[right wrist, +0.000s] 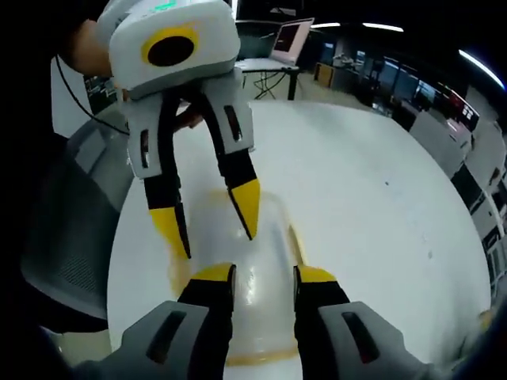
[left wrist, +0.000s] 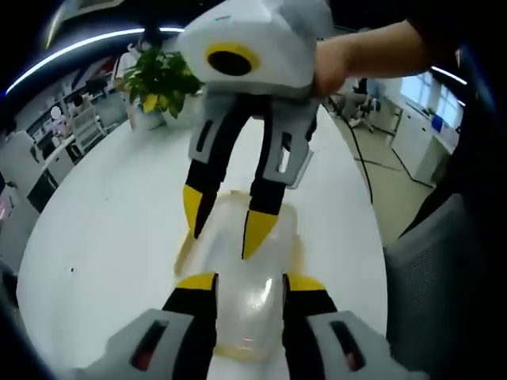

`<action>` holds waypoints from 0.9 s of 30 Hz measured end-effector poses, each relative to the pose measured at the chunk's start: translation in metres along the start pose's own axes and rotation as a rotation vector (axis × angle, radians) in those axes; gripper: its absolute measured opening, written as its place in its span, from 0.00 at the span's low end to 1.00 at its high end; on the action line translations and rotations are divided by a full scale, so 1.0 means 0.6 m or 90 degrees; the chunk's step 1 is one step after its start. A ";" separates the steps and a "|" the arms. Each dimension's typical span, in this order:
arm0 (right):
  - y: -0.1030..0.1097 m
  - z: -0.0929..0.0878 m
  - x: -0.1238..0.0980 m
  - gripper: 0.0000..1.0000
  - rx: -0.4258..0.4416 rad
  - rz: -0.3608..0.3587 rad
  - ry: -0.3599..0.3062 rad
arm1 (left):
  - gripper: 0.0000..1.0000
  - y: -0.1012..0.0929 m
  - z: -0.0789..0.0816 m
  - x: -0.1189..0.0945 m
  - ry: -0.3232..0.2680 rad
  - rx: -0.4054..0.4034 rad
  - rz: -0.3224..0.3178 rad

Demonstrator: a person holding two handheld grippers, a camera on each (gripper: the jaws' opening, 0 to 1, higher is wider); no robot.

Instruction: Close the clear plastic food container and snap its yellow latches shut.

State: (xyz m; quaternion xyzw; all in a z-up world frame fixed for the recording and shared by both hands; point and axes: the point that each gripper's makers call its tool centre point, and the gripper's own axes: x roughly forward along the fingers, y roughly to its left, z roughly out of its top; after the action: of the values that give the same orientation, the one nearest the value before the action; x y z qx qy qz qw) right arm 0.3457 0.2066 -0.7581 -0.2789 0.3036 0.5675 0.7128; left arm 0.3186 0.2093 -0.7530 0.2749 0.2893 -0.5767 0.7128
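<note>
White round tabletop (left wrist: 103,237); chair (right wrist: 75,214) pulled up at one edge, potted plant (left wrist: 158,79) near the far edge in the left gripper view. Container (left wrist: 245,293), clear with lid down, lies on the tabletop toward the edge next to the chair, between the two claws, which face each other over it from opposite ends. Yellow latches (left wrist: 184,249) run along its long sides; cannot tell whether any is snapped. Left claw (left wrist: 249,283): jaws part-open, straddling the container's near end, tips apparently on the lid, not clamped. Right claw (right wrist: 265,277): likewise part-open across the other end, gripping nothing that I can confirm. Risks, as judged: the smooth lid may let a tip skid off under downward push; uneven pressing from the two ends could tip or slide the light container toward the nearby edge; a latch pushed before the lid seats fully would spring back or leave one side proud.
</note>
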 end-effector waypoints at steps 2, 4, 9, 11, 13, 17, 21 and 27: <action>-0.002 0.002 -0.001 0.27 -0.002 0.001 0.001 | 0.28 -0.003 0.001 0.001 0.001 0.003 -0.001; -0.005 0.003 -0.002 0.27 -0.004 0.000 0.002 | 0.30 -0.006 0.001 0.002 0.004 0.008 -0.001; -0.009 0.007 0.000 0.26 -0.001 0.005 0.003 | 0.33 -0.015 -0.001 0.003 0.011 0.018 -0.006; -0.011 0.004 0.003 0.26 -0.004 0.010 0.011 | 0.35 -0.018 -0.002 0.005 0.016 0.021 -0.006; -0.016 0.005 0.004 0.26 -0.004 0.012 0.015 | 0.36 -0.022 -0.004 0.008 0.023 0.029 -0.004; -0.026 0.008 0.005 0.27 -0.003 0.016 0.017 | 0.38 -0.022 -0.006 0.014 0.034 0.045 0.011; -0.035 0.010 0.006 0.28 -0.002 0.018 0.021 | 0.38 -0.025 -0.003 0.017 0.034 0.051 0.017; -0.037 0.004 0.011 0.28 0.000 0.047 0.036 | 0.38 -0.025 -0.007 0.027 0.045 0.063 0.026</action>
State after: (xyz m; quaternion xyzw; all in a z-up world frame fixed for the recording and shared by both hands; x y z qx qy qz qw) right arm 0.3690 0.2081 -0.7600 -0.2838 0.3337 0.5851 0.6824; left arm 0.3061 0.1986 -0.7687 0.3359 0.2800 -0.5653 0.6994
